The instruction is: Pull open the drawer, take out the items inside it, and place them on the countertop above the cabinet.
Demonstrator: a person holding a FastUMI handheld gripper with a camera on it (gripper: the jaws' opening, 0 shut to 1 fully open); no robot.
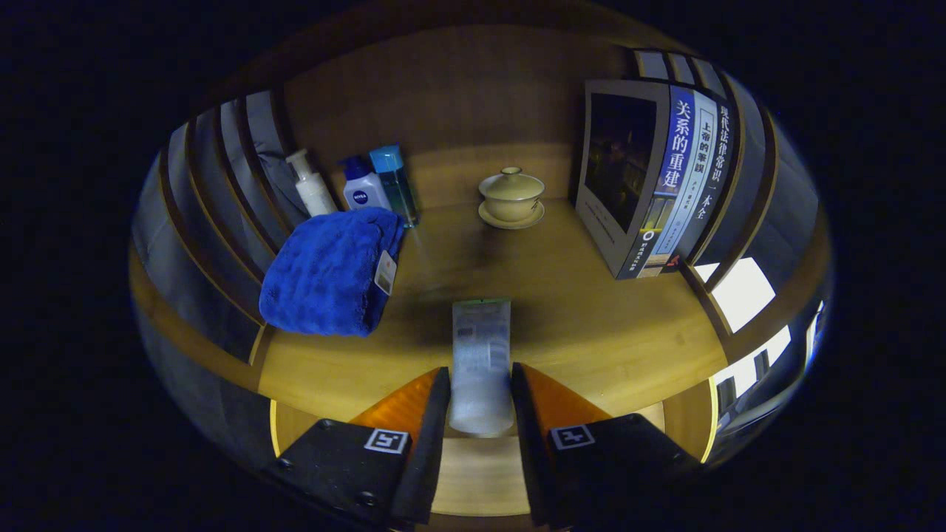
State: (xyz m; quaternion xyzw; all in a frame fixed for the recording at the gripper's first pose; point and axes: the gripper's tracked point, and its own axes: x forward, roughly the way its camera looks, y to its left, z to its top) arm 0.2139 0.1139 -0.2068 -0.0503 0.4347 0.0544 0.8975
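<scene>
Gripper view: the jaws (480, 395) are closed partway on a tube (480, 366), one finger pressing each long side of its lower half. The tube is a flat, pale, semi-clear plastic squeeze tube with small print down its face; its wide crimped end points away from the jaws and its rounded end sits between them. It is held over the front part of the tabletop (591, 325), whether touching the wood or just above it I cannot tell. The tabletop is smooth, yellowish wood with a faint grain, and its front edge shows between and beside the fingers.

Ahead and to the left lies one folded towel (329, 270), blue, thick and fluffy, with a small white tag at its right edge. Just beyond the towel, against the back corner, stand three bottles: a white pump bottle (310, 188), a squat white bottle with a blue cap (362, 188), and a tall clear blue bottle (395, 185) with a square cap. Further back, near the middle, is one lidded cup (511, 193) of glazed cream ceramic on a matching round saucer. To the right, a row of books (665, 177) stands upright, at least three spines showing, glossy covers. A wooden back panel (458, 96) closes the rear, with slatted wooden sides at left and right.
</scene>
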